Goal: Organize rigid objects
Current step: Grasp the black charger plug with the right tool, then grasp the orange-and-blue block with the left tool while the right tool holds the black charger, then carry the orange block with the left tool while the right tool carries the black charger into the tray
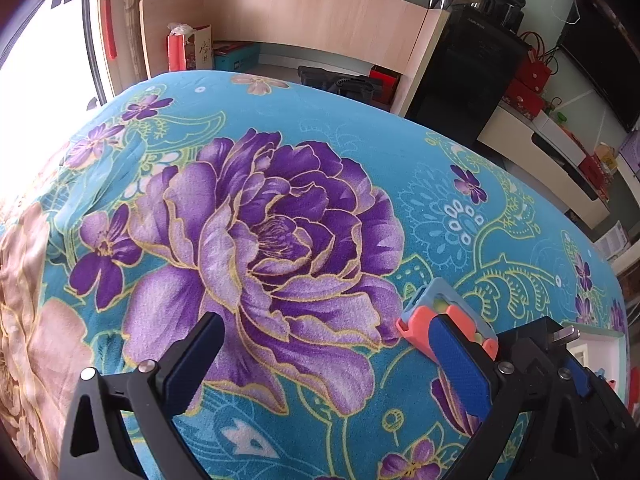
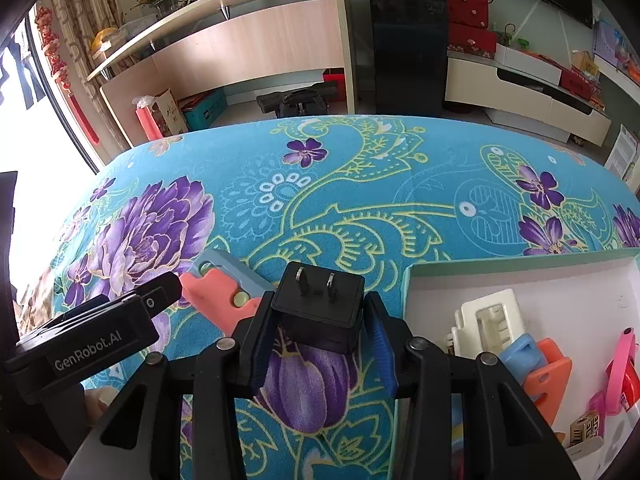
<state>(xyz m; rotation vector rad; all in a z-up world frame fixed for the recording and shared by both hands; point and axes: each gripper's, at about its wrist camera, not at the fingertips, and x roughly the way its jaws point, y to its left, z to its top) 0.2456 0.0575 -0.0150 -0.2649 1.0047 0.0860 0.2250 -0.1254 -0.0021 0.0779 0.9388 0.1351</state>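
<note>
Surface: covered by a turquoise floral cloth with purple blossoms.

Directly on the cloth lie a coral-and-blue plastic piece, near the middle of the front area, and an open white tray with a pale green rim, at the right; whether the black plug adapter rests on the cloth cannot be told.

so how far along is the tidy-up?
Partly done. Several items already lie in the white box: a cream plastic piece, a blue and orange piece, pink bits. In hand: the right tool brackets the black plug adapter. Left: the orange-blue toy on the blanket, beside the open left tool.
</note>
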